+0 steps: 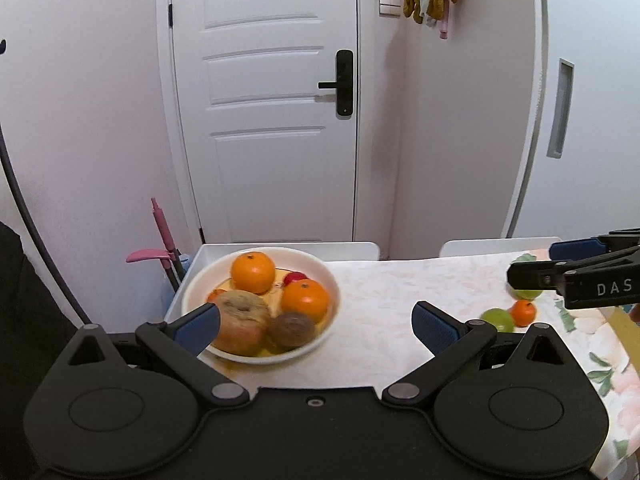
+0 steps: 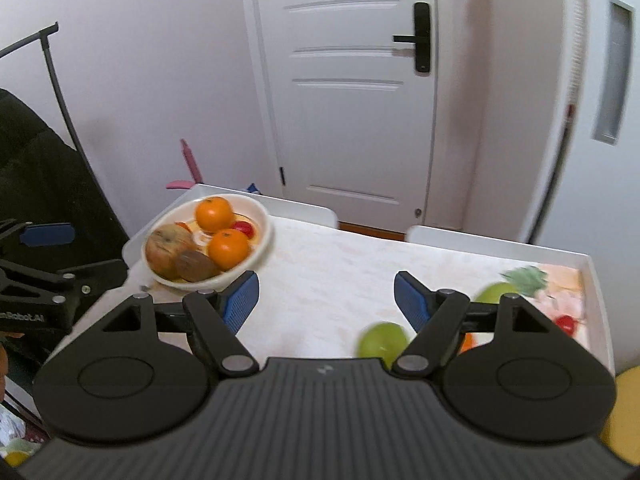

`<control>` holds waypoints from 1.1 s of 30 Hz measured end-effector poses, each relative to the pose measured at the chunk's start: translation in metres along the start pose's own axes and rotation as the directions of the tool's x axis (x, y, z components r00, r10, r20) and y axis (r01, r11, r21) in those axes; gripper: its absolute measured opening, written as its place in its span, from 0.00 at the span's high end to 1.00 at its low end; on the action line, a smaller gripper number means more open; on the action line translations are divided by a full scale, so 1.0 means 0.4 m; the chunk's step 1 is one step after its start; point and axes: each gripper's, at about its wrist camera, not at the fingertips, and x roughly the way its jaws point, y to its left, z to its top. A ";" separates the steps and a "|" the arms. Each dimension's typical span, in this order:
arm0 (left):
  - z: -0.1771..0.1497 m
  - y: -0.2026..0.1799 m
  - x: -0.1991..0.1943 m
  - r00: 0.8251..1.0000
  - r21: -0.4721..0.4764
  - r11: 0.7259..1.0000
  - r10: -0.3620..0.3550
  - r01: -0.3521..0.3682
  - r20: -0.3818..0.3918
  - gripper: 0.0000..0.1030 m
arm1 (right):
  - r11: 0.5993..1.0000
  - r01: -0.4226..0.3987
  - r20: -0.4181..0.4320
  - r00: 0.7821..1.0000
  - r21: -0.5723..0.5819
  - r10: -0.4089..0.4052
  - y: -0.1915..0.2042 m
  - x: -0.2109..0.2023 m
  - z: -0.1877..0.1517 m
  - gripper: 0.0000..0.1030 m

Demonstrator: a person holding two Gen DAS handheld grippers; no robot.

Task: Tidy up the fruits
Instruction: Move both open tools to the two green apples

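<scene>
A white bowl (image 1: 334, 292) stands at the table's far left corner. It holds two oranges (image 1: 253, 272), a brownish apple (image 1: 240, 326), a kiwi (image 1: 291, 329) and a small red fruit. My left gripper (image 1: 316, 328) hovers open and empty, its left pad in front of the bowl. Two green fruits (image 1: 498, 319) and a small orange (image 1: 524, 313) lie loose at the right. My right gripper (image 2: 326, 300) is open with nothing between its pads, above the cloth between the bowl (image 2: 264, 216) and a green fruit (image 2: 382, 342). Its right finger hides part of the small orange.
A floral cloth (image 2: 332, 264) covers the white rimmed table (image 2: 596, 280). A small red fruit (image 2: 566, 322) lies near the right rim. Behind the table are a white door (image 1: 264, 120) and a pink-handled tool (image 1: 162, 236). A dark-clothed person sits at the left.
</scene>
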 end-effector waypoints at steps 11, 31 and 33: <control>-0.016 -0.214 0.028 1.000 0.002 1.000 0.022 -0.022 -0.008 0.00 | 0.999 0.050 0.006 0.999 0.020 -0.050 -0.235 -0.043 -0.049 0.00; -0.068 -0.472 0.282 0.987 0.020 1.000 -0.018 0.022 -0.158 0.00 | 0.999 0.022 -0.100 0.995 0.042 -0.018 -0.455 0.143 -0.086 0.00; -0.069 -0.484 0.302 0.985 0.019 1.000 -0.021 0.024 -0.169 0.00 | 0.999 0.017 -0.109 0.994 0.039 -0.012 -0.460 0.160 -0.089 0.00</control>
